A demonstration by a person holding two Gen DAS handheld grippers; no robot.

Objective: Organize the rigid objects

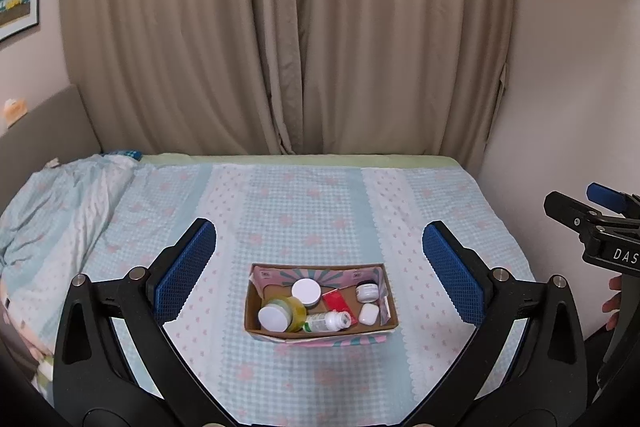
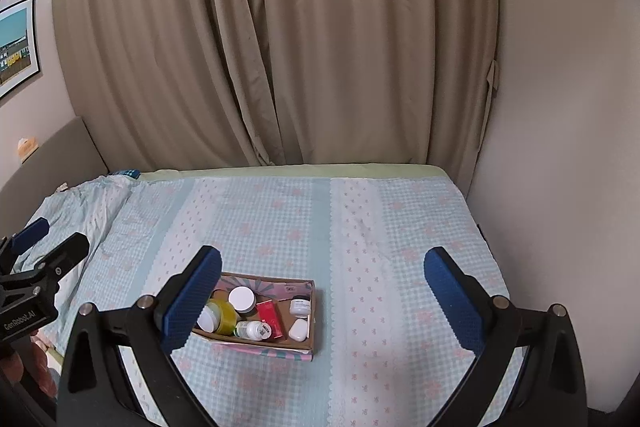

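The right hand-held gripper's near finger (image 2: 192, 301) hides the cardboard box's (image 2: 308, 341) left end; jar labels are unreadably small.

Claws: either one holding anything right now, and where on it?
Nothing held. The left claw and right claw are both open and empty, above the bed; all items sit in the cardboard box.

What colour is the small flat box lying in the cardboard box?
Red box, clearest in the left wrist view.

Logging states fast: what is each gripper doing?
Left gripper: open, holding nothing.
Right gripper: open, holding nothing.
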